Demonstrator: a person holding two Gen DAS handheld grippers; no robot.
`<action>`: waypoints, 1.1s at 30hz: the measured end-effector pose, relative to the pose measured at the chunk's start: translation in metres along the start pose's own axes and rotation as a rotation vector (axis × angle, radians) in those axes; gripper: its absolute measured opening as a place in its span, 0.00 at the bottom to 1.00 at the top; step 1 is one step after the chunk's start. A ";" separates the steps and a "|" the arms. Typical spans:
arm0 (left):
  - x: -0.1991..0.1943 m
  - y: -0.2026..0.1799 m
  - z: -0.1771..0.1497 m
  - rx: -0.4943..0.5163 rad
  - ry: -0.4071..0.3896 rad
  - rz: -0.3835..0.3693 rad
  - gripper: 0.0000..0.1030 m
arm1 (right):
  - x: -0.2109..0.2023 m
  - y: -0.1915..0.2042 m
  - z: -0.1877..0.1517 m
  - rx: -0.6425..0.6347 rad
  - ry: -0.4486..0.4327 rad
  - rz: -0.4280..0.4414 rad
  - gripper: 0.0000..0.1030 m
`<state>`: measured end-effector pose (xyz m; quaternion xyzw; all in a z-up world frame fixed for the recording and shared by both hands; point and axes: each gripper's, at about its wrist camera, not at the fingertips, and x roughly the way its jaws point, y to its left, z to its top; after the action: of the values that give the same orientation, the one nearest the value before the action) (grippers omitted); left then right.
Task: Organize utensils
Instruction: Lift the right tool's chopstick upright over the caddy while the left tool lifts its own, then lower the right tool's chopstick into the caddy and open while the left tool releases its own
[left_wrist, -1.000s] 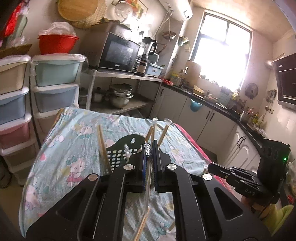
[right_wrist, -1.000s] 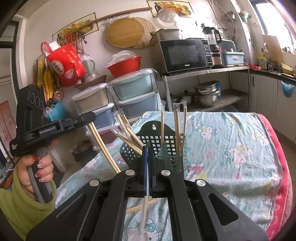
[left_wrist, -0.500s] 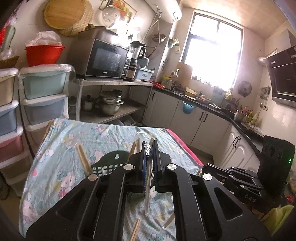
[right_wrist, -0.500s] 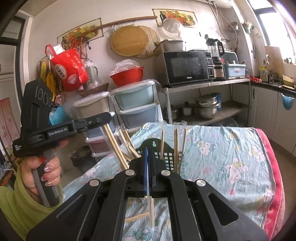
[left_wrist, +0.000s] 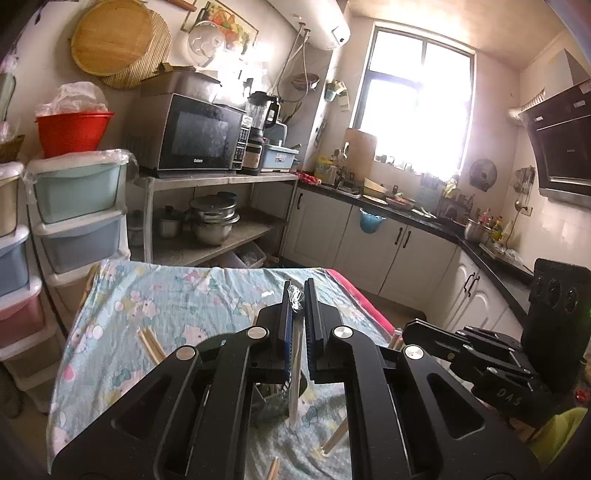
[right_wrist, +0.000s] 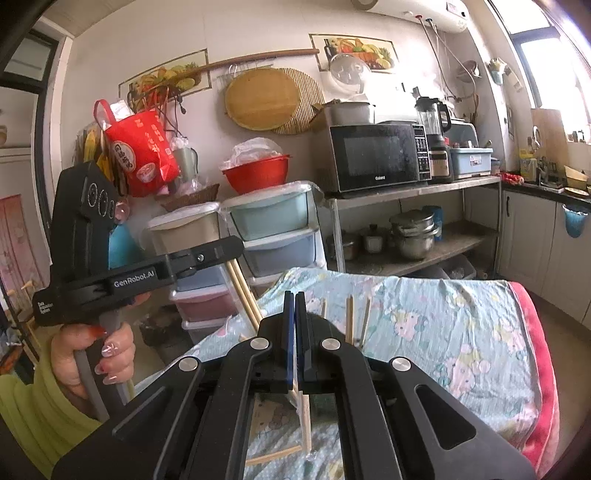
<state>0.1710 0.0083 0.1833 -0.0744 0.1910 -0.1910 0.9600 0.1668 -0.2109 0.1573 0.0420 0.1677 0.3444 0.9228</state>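
Note:
My left gripper (left_wrist: 299, 295) is shut on a plastic-wrapped pair of chopsticks (left_wrist: 294, 391) that hangs down between its jaws above the table. My right gripper (right_wrist: 294, 306) is shut on another wrapped pair of chopsticks (right_wrist: 304, 421), also hanging down. The dark green perforated utensil holder (left_wrist: 273, 402) stands below both grippers, mostly hidden by them. Several wooden chopsticks (right_wrist: 350, 317) stick up from it behind the right gripper. The left gripper also shows in the right wrist view (right_wrist: 232, 248), with chopsticks below it. Loose chopsticks (left_wrist: 150, 345) lie on the cloth.
The table has a light blue cartoon-print cloth (left_wrist: 177, 295) with a pink edge (right_wrist: 535, 350). Stacked plastic drawers (left_wrist: 77, 206) and a shelf with microwave (left_wrist: 199, 136) and pots stand behind it. Kitchen counter and cabinets (left_wrist: 388, 240) run along the right.
Both grippers have risen and tilted up, each lifting its wrapped chopsticks. The holder has dropped low in both views and is now mostly hidden behind the grippers.

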 end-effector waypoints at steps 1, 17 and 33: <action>0.001 0.000 0.003 0.001 -0.003 0.002 0.03 | 0.000 0.000 0.002 -0.002 -0.007 -0.002 0.01; 0.001 0.013 0.042 0.007 -0.072 0.059 0.03 | 0.003 -0.004 0.062 -0.037 -0.148 -0.010 0.01; 0.032 0.028 0.042 -0.025 -0.044 0.117 0.03 | 0.045 -0.017 0.077 -0.038 -0.121 -0.026 0.01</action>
<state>0.2241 0.0246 0.2051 -0.0791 0.1760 -0.1303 0.9725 0.2350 -0.1912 0.2139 0.0432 0.1054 0.3324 0.9362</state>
